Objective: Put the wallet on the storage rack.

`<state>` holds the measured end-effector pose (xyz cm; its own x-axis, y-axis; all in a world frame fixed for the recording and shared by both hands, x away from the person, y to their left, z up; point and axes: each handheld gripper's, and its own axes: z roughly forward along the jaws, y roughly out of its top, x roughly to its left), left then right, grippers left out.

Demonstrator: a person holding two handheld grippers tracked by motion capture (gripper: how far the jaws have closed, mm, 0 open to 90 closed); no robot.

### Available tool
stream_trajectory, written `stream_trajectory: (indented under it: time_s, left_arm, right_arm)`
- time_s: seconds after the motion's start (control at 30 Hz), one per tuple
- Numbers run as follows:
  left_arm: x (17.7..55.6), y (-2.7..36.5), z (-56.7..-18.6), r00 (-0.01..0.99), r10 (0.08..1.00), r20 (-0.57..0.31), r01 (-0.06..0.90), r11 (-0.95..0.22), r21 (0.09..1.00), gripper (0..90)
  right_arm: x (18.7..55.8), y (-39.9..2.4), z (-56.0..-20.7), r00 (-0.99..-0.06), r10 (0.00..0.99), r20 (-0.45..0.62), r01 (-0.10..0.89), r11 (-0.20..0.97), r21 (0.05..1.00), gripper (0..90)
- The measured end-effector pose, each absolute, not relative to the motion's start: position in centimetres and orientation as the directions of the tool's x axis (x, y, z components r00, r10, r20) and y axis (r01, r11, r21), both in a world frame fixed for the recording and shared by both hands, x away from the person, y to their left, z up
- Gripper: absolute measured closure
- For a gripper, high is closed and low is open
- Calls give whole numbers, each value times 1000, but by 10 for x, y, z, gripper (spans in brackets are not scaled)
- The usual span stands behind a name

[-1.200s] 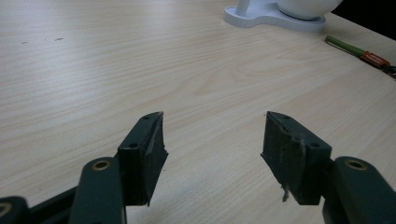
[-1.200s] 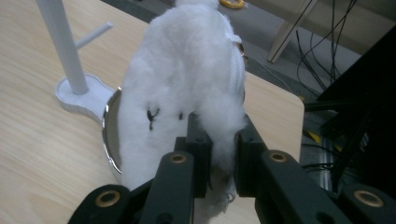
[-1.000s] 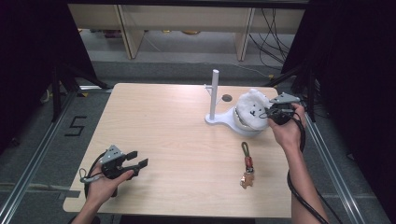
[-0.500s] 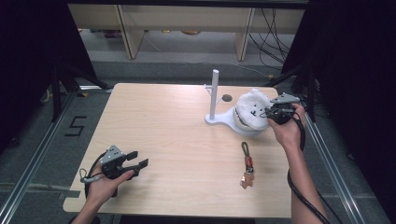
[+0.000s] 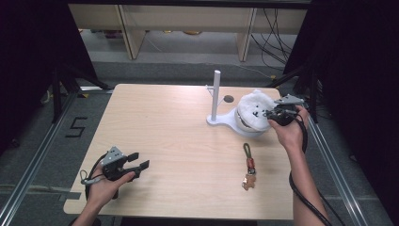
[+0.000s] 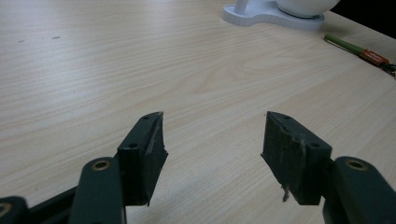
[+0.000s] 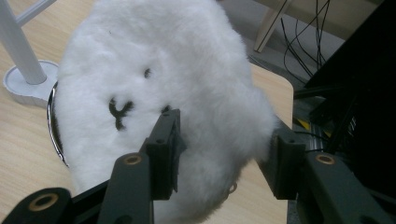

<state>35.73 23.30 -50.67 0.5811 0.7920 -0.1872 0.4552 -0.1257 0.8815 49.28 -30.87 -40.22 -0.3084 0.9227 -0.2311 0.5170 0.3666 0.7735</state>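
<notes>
A white plush toy with a small dark stitched face rests in a shiny bowl on the white stand's base at the table's back right. My right gripper reaches in from the right. It is open, its jaws straddle the plush's near right edge, and the left jaw sinks into the fur. My left gripper rests near the front left corner, open, with bare wood between its jaws.
A white post rises from the stand beside the bowl. A keychain with a green strap and a small brown charm lies on the table in front of the stand, its green strap and orange tag far off in the left gripper view. A round hole sits behind the stand.
</notes>
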Motion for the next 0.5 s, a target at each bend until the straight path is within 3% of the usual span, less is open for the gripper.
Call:
stream_trajectory:
  time_s: [0.5]
  left_arm:
    - [357,232,-507,581,792,-187,455,-126,881,381]
  right_arm:
    - [490,-310,-399,-267,943,-199,518,315,795,493]
